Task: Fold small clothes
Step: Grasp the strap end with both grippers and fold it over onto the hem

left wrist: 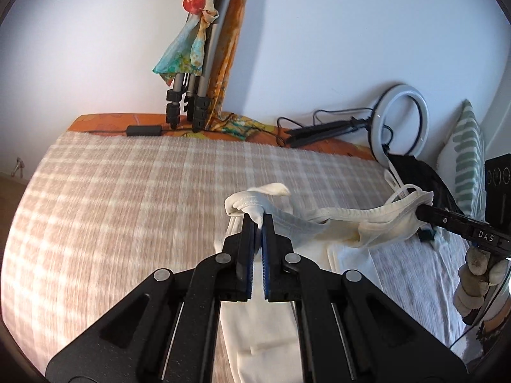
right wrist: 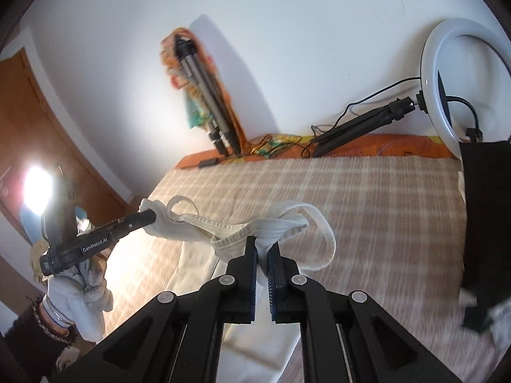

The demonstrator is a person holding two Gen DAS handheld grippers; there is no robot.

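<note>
A small cream-white top with shoulder straps (left wrist: 338,223) hangs stretched between my two grippers above the checked bed cover (left wrist: 127,198). My left gripper (left wrist: 258,220) is shut on the bunched fabric at one top corner. My right gripper (right wrist: 262,249) is shut on the other top corner, with a strap loop (right wrist: 322,233) hanging beside it. The top (right wrist: 198,226) sags in the middle, and its lower part drapes down onto the bed. Each gripper shows in the other's view, the right one (left wrist: 421,212) and the left one (right wrist: 150,215).
A folded tripod (left wrist: 194,89) wrapped in a colourful scarf leans on the wall at the far bed edge. A ring light (left wrist: 399,121) on a black stand lies at the back right, with cables. A black bag (right wrist: 485,229) and a striped pillow (left wrist: 468,156) sit at the right.
</note>
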